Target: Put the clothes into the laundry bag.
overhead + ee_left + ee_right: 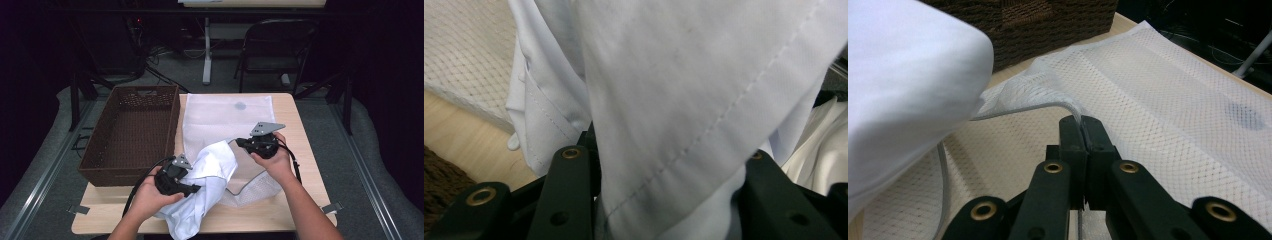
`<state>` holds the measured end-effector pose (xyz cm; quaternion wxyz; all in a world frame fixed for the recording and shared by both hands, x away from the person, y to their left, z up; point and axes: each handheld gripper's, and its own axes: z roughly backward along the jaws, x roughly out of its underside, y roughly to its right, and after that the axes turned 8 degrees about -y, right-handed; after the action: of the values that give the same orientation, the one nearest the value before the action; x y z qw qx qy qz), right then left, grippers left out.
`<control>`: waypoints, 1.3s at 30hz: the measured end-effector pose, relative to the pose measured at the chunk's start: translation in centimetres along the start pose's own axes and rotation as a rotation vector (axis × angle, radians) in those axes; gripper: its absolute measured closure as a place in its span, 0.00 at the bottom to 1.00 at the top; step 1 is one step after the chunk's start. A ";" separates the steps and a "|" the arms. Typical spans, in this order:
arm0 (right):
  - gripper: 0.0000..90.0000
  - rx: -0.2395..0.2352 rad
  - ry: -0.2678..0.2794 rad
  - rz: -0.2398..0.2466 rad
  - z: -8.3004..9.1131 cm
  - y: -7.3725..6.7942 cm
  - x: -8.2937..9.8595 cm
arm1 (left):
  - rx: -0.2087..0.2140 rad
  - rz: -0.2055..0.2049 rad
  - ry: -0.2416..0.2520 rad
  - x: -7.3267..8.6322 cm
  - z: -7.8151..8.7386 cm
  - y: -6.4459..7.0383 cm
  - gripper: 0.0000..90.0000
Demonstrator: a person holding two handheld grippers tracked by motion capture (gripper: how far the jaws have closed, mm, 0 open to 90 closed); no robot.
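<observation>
Gripping shirt (212, 172), lengthwise toward person, mesh bag (225, 117) pinched

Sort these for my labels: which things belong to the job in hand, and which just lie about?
In the job:
- white garment, clamped in the left gripper
- mesh laundry bag, its rim pinched by the right gripper

Lying about:
- brown basket, untouched
- folding chair behind the table

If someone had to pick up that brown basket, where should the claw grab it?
Probably at the basket rim's handle cut-out in the far wall, coming from above. The walls stand upright and thin with the open top facing up, so one jaw could slip inside and one outside. The near wall sits close to the left claw.
</observation>
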<state>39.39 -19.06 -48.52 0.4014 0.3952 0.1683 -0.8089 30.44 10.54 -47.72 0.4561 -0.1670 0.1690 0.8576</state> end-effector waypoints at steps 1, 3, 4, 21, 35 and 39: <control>0.99 0.000 0.000 0.001 0.0 0.0 0.0 | 0.003 -0.001 -0.002 0.0 -0.2 0.1 0.68; 0.99 0.000 0.002 0.003 0.0 0.0 0.0 | 0.004 -0.004 -0.005 0.0 -0.3 0.2 0.68; 0.99 0.001 0.003 0.001 0.0 0.0 0.0 | 0.002 -0.010 -0.009 0.0 -0.4 0.2 0.68; 0.99 0.005 0.019 0.006 0.4 -0.3 -0.3 | 0.020 -0.043 -0.036 -0.8 -2.3 0.8 0.68; 0.99 0.007 0.021 0.015 0.4 -0.6 -0.4 | 0.015 -0.050 -0.061 -1.3 -3.8 0.7 0.68; 0.99 0.007 0.023 0.014 0.4 -0.6 -0.4 | 0.017 -0.047 -0.060 -1.5 -4.1 0.8 0.68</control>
<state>38.87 -18.73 -47.96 0.4038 0.4072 0.1672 -0.8020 31.08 7.17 -50.60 0.4823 -0.1412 0.1586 0.8499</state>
